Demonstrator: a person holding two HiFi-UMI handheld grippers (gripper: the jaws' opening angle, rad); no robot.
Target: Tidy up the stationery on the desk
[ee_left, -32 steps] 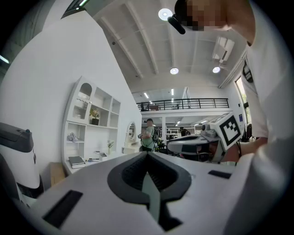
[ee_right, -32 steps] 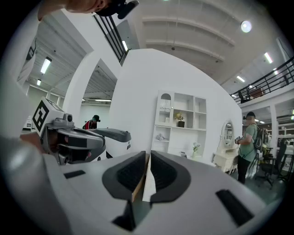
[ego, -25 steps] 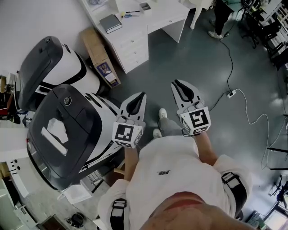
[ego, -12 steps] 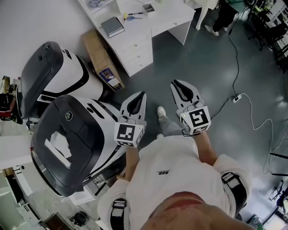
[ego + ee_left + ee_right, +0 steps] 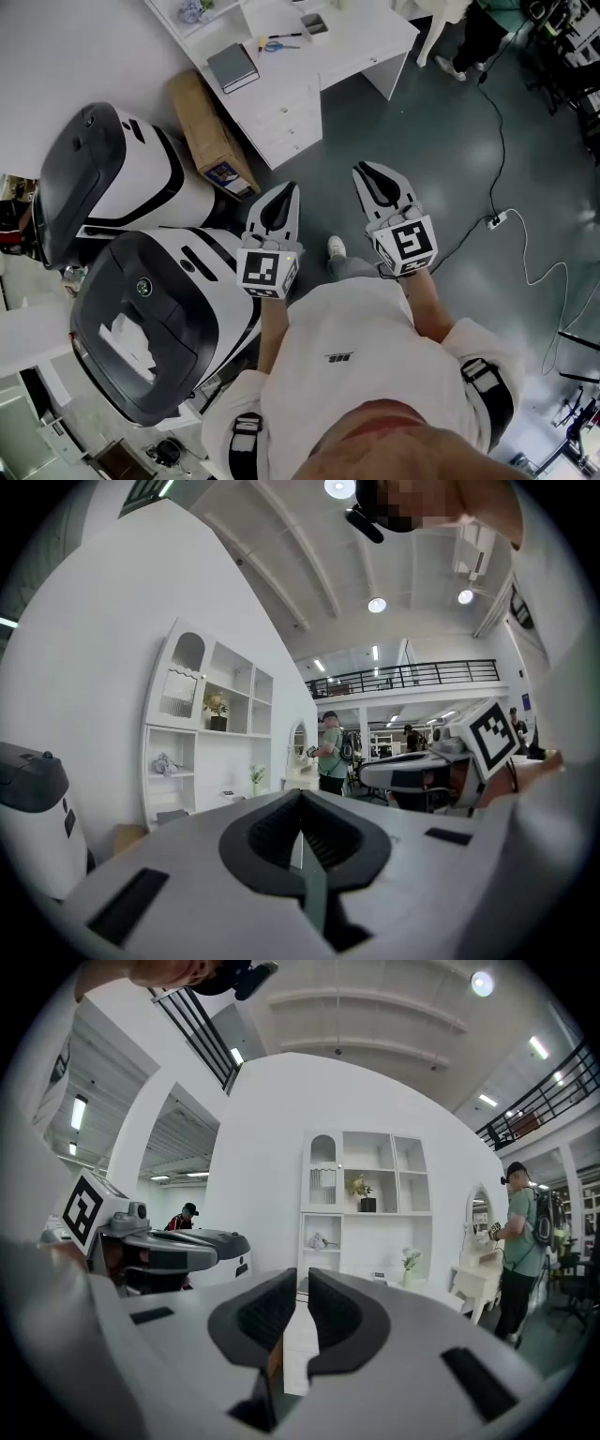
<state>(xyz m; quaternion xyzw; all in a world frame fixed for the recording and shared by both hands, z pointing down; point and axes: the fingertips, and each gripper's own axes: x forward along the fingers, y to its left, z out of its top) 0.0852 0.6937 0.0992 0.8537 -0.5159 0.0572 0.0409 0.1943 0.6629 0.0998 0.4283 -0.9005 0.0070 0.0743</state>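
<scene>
Stationery lies on the white desk point(image 5: 366, 33) at the top of the head view: a grey book point(image 5: 232, 67), blue scissors point(image 5: 275, 44) and a small box point(image 5: 314, 25). It is well apart from both tongs. The left gripper point(image 5: 287, 193) and the right gripper point(image 5: 367, 174) are held side by side over the dark floor, and they point toward the desk. A brown carton point(image 5: 211, 131) sits beside the desk.

In the left gripper view, the left gripper point(image 5: 301, 799) has its two jaws pressed together, with nothing in them. A white shelf point(image 5: 211, 747) stands far ahead, and a person in green point(image 5: 330, 754) stands near it.

In the right gripper view, the right gripper point(image 5: 298, 1283) has its jaws almost touching, with only a thin slit between them. It holds nothing. The white shelf point(image 5: 366, 1213) is ahead here too, with the person in green point(image 5: 520, 1241) at the right.
</scene>
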